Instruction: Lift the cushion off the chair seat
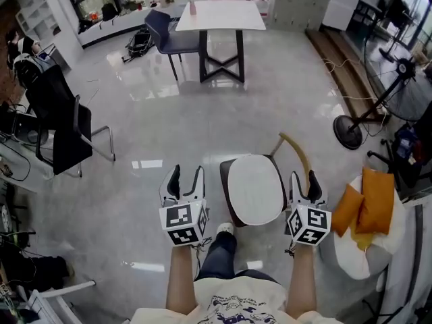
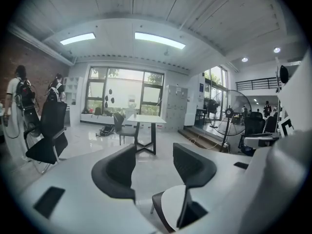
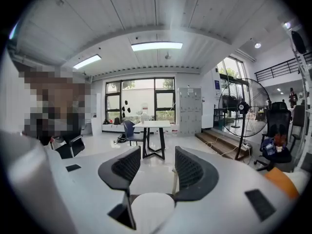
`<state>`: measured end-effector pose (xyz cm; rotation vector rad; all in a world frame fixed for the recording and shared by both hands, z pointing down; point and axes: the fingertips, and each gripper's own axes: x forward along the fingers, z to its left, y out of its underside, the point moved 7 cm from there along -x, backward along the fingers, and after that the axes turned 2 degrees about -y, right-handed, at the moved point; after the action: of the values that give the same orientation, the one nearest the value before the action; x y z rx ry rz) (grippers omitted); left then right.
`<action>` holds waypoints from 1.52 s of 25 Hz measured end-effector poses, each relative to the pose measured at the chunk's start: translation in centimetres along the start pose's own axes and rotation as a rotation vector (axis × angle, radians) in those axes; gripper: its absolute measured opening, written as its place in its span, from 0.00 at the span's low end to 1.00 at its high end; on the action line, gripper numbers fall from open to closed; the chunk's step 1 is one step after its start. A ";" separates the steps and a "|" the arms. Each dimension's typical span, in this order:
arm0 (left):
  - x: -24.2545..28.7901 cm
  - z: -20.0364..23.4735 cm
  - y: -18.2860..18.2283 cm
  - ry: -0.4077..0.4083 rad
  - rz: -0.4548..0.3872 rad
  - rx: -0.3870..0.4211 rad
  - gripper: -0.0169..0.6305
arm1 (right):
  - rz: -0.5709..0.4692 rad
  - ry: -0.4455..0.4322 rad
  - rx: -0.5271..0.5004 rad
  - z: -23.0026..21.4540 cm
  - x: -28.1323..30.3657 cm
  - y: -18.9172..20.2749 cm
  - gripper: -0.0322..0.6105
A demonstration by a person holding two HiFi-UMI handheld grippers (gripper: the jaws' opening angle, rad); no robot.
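Risk shows first in the head view: the cushion [image 1: 255, 189] lies flat on the seat of the chair [image 1: 225, 181], with the left gripper [image 1: 187, 175] just off the chair's left edge and the right gripper [image 1: 304, 179] just beside the cushion's right edge. Both claws are spread and hold nothing. The cushion looks broad and soft, so a pinch on one edge alone could let it fold, droop and slide free. The curved backrest [image 1: 297, 150] stands close to the right gripper, and I judge that a snag there might drag or tip the chair.

In the left gripper view the jaws stand apart with only bare floor [image 2: 153, 172] between them. The cushion's pale edge [image 2: 171, 203] sits low and to the right, under the right-hand jaw. Closing here would catch air or the dark seat rim.

In the right gripper view the jaws are also spread, and the cushion's top [image 3: 148, 211] lies below and between them, under the pads. A close at this height would likely miss it.

Hidden things: the head view shows nothing of the cushion's underside or any ties, and the seat covers the chair legs. Both gripper views cut the cushion off at the bottom edge, so its thickness is hard to judge
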<state>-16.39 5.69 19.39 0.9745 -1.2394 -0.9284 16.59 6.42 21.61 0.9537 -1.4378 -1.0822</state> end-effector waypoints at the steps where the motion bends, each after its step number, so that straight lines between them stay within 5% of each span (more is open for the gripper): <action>1: 1.6 0.5 -0.3 0.010 0.007 0.003 0.39 | 0.010 0.010 0.004 0.1 1.4 0.0 0.42; 16: 16.0 2.0 4.0 0.109 0.204 0.002 0.39 | 0.205 0.067 0.004 -0.5 13.7 5.0 0.42; 30: 24.7 -1.1 17.5 0.078 0.464 -0.059 0.40 | 0.419 0.009 0.020 -5.7 23.0 17.3 0.44; 38: 29.6 -3.1 27.1 0.089 0.630 -0.086 0.41 | 0.585 -0.021 0.041 -7.2 28.2 27.4 0.44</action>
<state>-9.36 -13.30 54.21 0.4953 -1.3063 -0.4309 19.88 -13.90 55.88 0.4933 -1.6212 -0.6296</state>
